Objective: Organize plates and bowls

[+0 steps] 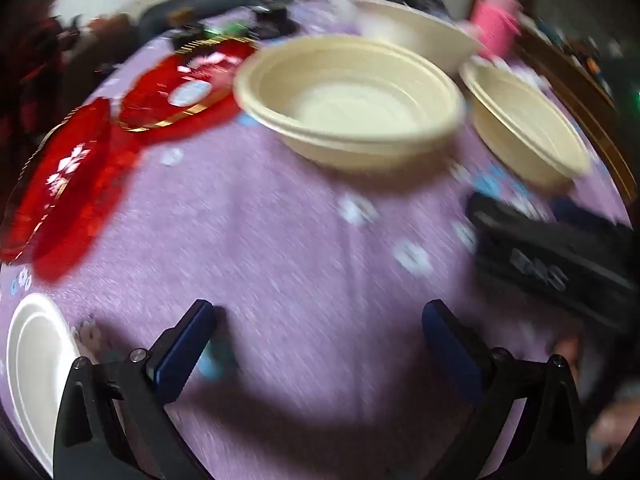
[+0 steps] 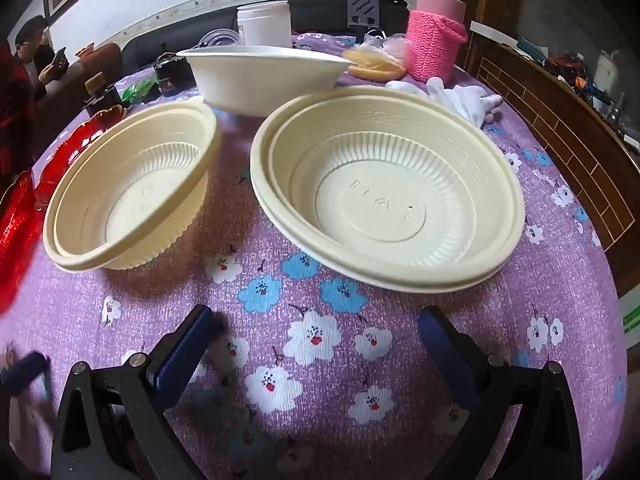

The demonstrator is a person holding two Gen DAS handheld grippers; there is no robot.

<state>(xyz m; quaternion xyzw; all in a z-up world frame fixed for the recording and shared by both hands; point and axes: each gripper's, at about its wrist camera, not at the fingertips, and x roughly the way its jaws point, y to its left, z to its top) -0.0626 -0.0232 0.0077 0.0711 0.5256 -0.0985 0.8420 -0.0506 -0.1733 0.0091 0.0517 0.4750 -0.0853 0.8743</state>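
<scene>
On the purple flowered tablecloth [image 2: 320, 320] sit the bowls, all that cream, slightly yellowish disposable plastic kind. Biggest one is the wide shallow bowl [image 2: 386, 188] on the right side, with a ribbed inner wall, a stepped rim and some raised characters stamped in the flat bottom. It looks like two nested, since the rim shows a double edge. Left of it, apart, is a deeper ribbed bowl [image 2: 132, 192], tipped a bit, also with a second rim inside. Behind both stands a whiter plain bowl [image 2: 260, 74], smooth-sided. Red see-through plates [image 1: 68, 176] with gold trim lie off to the left, and a white plate [image 1: 36, 364] peeks in near the left gripper.

Left gripper [image 1: 320, 320] hangs over bare cloth, jaws spread wide, nothing in them; that view is badly blurred. Right gripper [image 2: 316, 326] is also wide apart and empty, just short of the wide bowl's near rim.

Pink knitted cup sleeve [image 2: 434, 46] and white gloves [image 2: 464, 98] sit at the back.
</scene>
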